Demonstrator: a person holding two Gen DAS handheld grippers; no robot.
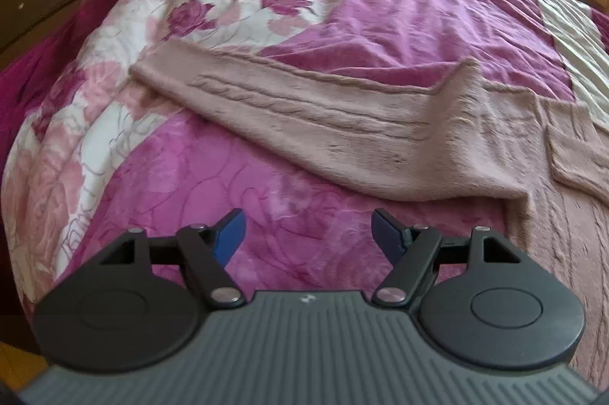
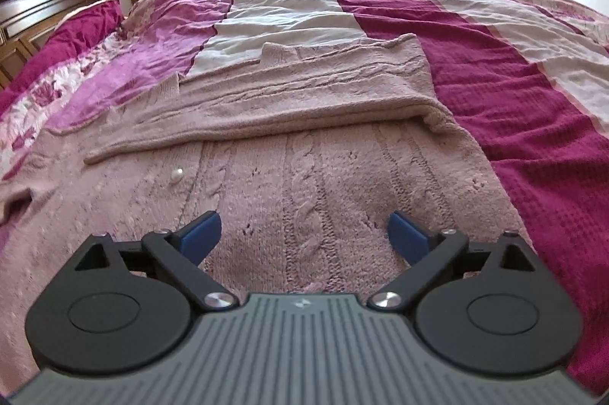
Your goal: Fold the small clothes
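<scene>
Left wrist view shows a soft pink sweater (image 1: 380, 123) lying on a bed. One long sleeve (image 1: 266, 100) stretches out to the left across the bedspread (image 1: 171, 184), which has purple and white patches with roses on it. The left gripper (image 1: 308, 237) hangs above the bedspread, just near the bottom edge of that sleeve. Its jaws are wide apart and nothing is between them.

Right wrist view shows the body of the sweater spread flat, with twisty knitted lines running down it. The other sleeve (image 2: 266, 108) lies folded across the body, from the right side over toward the left. A little white button (image 2: 177, 174) sits on the knit below that sleeve. The right gripper (image 2: 304, 233) hovers low over the lower part of the sweater. Its jaws are wide apart too, and it holds nothing.

It looks like the folding is only partly done. One sleeve is tucked in, and the other sleeve is not folded yet. So the step right now seems to be getting ready to fold the sleeve that sticks out.

Next, the left gripper probably needs to go forward to the sleeve, pinch it near the cuff, lift it a little, and lay it across the body. The knit is soft and floppy, so it could droop or bunch up. A good, firm pinch on the edge would help.
</scene>
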